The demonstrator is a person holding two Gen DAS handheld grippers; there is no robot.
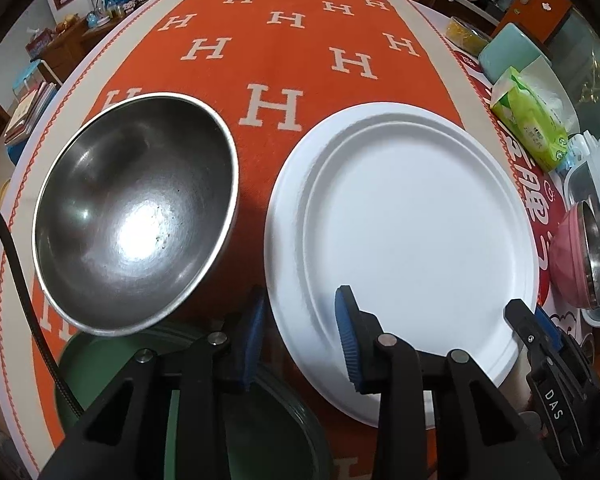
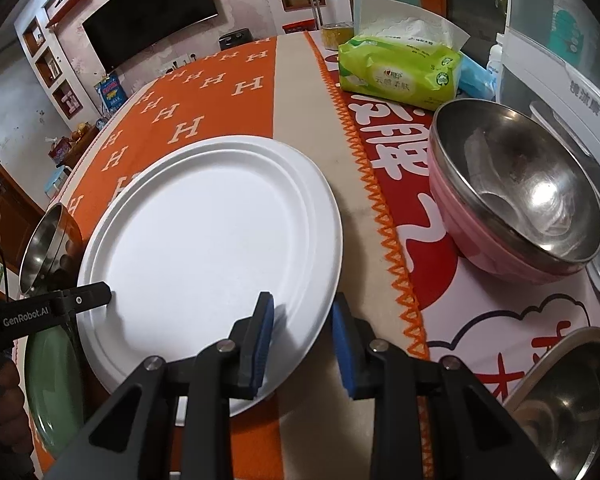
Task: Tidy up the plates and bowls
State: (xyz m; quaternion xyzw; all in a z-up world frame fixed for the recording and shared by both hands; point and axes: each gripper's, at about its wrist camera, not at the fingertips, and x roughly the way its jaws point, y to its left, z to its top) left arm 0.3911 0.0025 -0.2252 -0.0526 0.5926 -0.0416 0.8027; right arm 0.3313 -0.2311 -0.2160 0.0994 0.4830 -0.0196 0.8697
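We have both grippers at the near edge of the white plate (image 1: 412, 216), one on each side, presumably to lift it level. Our left gripper (image 1: 300, 336) straddles the near-left rim, one pad on top, one outside and below; our right gripper (image 2: 302, 344) straddles the near-right rim likewise. Both sets of jaws stand narrow, yet we cannot tell whether the pads actually press on the rim.

Under the plate's near-left side lies a green plate (image 2: 56, 376), a likely stacking spot. Left sits a steel bowl (image 1: 136, 216), close enough to knock. Right, well apart, a pink bowl (image 2: 512, 216); farther off, a tissue pack (image 2: 400, 72).
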